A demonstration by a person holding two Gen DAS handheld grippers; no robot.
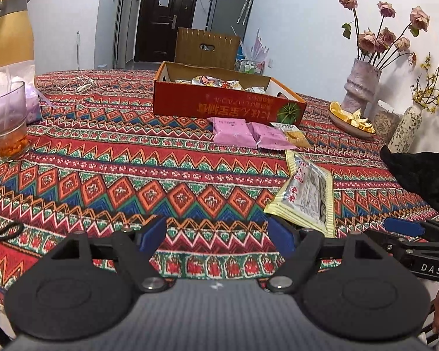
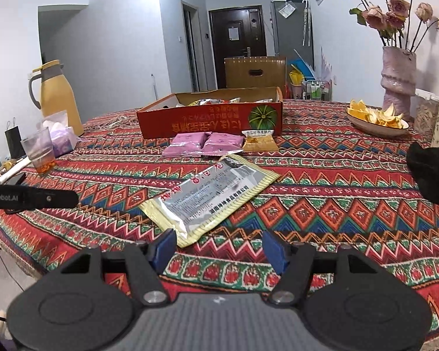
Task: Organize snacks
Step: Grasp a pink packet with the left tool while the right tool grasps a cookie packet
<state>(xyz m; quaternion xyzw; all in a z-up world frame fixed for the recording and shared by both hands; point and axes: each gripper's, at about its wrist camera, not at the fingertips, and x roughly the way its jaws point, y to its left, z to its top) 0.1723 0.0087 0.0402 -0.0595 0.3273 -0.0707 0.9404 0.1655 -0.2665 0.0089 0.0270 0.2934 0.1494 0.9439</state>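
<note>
The yellow packet [image 2: 209,196], lying nearer than the red box [image 2: 210,118], is being approached; both the right tool [image 2: 218,247] and left tool [image 1: 218,238] are spread and empty; pinching its edge is judged next.

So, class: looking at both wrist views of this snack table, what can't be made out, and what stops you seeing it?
- Snacks inside the red box: left wrist view, front wall hides all but the tops.
- Print on the yellow-edged packet: right wrist view, too small and blurred to read.
- Black cloth: cut off by the right edge in both views.
- Small orange packet: right wrist view, contents too small to tell.
</note>
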